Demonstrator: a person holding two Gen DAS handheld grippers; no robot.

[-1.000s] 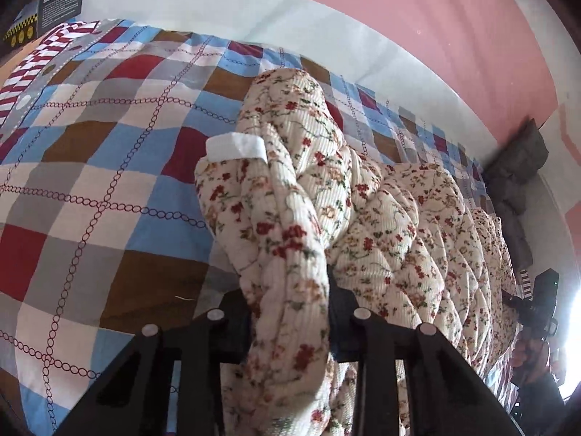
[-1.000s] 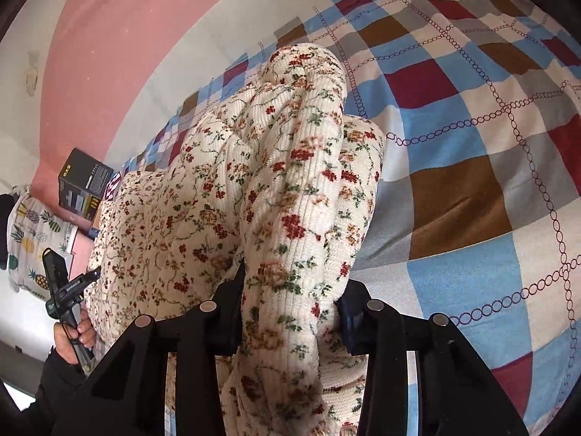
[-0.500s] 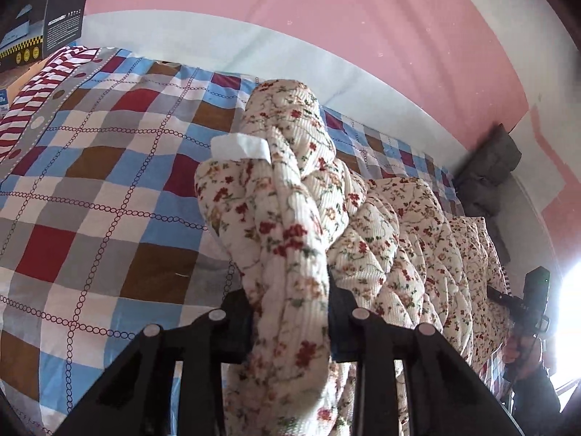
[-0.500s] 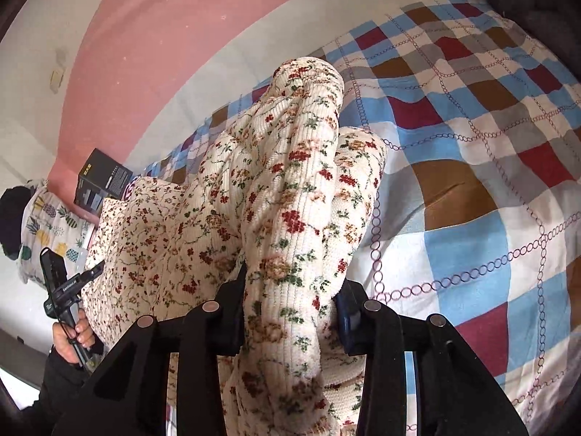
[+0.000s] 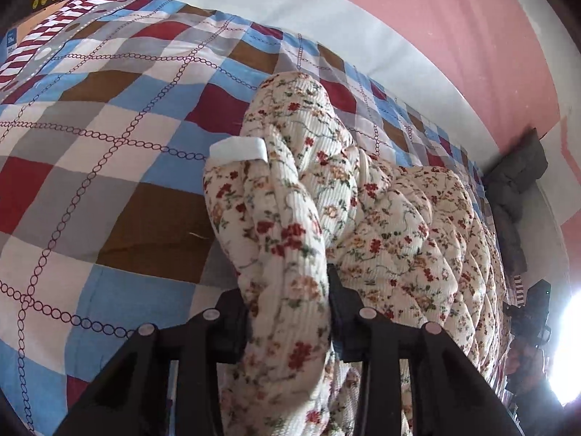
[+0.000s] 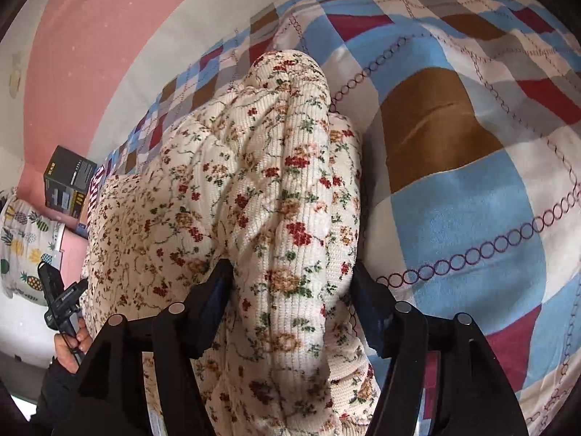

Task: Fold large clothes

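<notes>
Floral quilted garment (image 5: 381, 218) bunches upward, clamped between left gripper (image 5: 288, 312) fingers and right gripper (image 6: 290, 290) fingers.

My right gripper (image 6: 290, 290) clamped on thick bunched fold of floral quilted garment (image 6: 276, 189), fabric bulging up between both fingers (image 6: 214, 290). Garment stretches away left toward my left gripper (image 6: 60, 298), held in my left hand (image 6: 69, 345). Checkered bedsheet (image 6: 472, 210) underneath, right. Dark box (image 6: 69, 185) and pineapple-print pillow (image 6: 21, 239) far left by pink wall (image 6: 90, 29).
</notes>
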